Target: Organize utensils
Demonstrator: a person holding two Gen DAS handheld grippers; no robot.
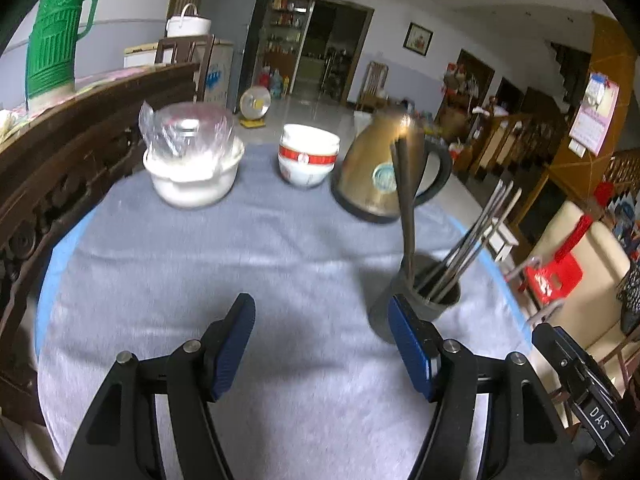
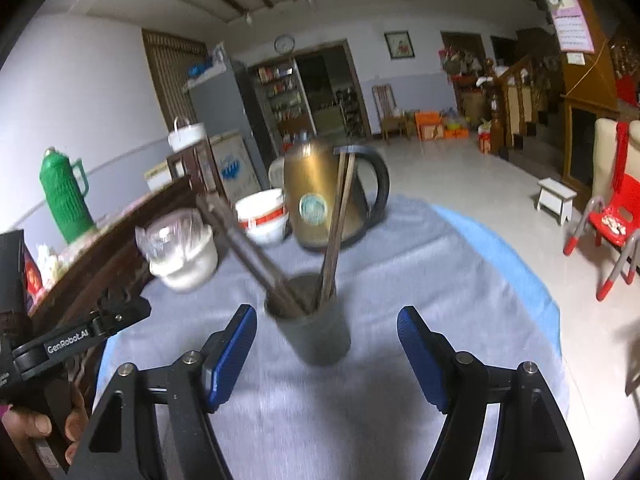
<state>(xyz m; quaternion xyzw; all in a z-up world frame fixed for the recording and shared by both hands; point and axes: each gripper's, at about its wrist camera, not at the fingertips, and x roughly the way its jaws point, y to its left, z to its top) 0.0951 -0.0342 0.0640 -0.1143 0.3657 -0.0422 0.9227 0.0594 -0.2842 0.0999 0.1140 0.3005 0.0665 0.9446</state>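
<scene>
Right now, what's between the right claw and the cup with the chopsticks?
Nothing but bare grey cloth, in the right wrist view. The open right claw sits just short of the cup of chopsticks.

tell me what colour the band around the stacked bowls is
Red, on white stacked bowls; clearest in the left wrist view.
</scene>
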